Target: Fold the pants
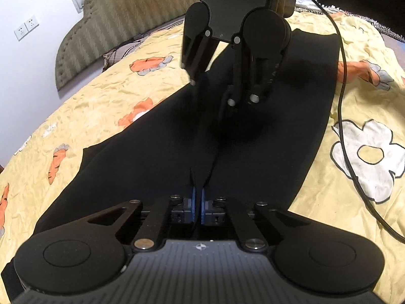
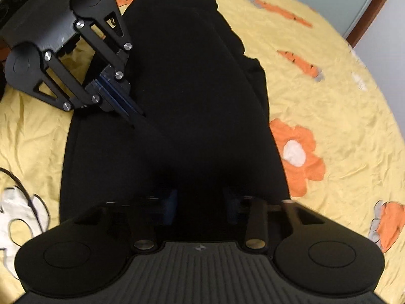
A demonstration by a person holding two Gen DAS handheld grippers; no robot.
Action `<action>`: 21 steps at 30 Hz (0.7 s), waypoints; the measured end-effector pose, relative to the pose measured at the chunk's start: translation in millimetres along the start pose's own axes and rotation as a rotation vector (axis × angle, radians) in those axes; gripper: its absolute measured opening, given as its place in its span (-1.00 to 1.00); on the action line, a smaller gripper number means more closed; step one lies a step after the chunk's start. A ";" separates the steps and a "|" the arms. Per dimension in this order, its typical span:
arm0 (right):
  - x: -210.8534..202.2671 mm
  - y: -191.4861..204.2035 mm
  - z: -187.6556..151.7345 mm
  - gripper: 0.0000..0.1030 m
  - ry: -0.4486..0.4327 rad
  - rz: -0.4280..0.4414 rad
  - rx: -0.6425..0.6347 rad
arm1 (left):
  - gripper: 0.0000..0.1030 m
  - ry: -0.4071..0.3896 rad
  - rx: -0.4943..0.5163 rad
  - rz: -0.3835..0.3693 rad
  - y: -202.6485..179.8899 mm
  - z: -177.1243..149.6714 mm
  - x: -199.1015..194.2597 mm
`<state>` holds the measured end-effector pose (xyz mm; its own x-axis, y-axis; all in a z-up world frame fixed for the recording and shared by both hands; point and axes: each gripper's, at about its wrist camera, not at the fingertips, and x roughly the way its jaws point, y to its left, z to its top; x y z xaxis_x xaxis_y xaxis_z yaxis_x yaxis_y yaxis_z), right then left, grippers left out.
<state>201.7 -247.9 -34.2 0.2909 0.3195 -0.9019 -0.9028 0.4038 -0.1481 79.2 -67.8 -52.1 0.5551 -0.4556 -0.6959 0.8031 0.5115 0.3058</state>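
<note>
Spread across both views: a crinkled yellow bedspread (image 1: 88, 116) printed with orange flowers (image 2: 298, 154) and carrots (image 2: 300, 62), plus a white outlined flower (image 1: 367, 157) at 3 o'clock in the left wrist view. At 11 o'clock there, a padded, ribbed olive headboard (image 1: 121, 25) against a pale wall (image 1: 27, 58) bearing two white sockets (image 1: 26, 26). From 1 o'clock down to 4 o'clock, a black cable (image 1: 342, 86) trailing over the bedspread.

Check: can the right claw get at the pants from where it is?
Probably yes. The right claw hangs right over the black pants, nothing between; the left claw pinches cloth off to one side.
</note>
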 end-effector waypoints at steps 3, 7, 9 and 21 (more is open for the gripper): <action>-5.9 17.9 1.5 -0.88 0.033 -0.035 -0.026 | -0.94 -0.012 -0.038 0.002 4.0 0.1 -5.8; -22.7 54.8 -11.1 -0.89 0.002 -0.136 -0.021 | -0.95 -0.034 -0.042 -0.018 -0.2 -2.0 -20.7; -30.6 73.9 -15.3 -0.89 -0.020 -0.182 -0.005 | -0.95 -0.039 -0.027 -0.036 -6.9 -4.6 -27.6; -33.6 162.9 -42.6 -0.89 -0.088 -0.303 0.087 | -0.94 0.001 -0.001 -0.067 -19.7 -15.8 -36.2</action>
<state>31.4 -229.4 -45.3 0.5718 0.2455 -0.7828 -0.7419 0.5621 -0.3656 39.8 -49.9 -43.2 0.4998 -0.4885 -0.7152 0.8383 0.4805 0.2576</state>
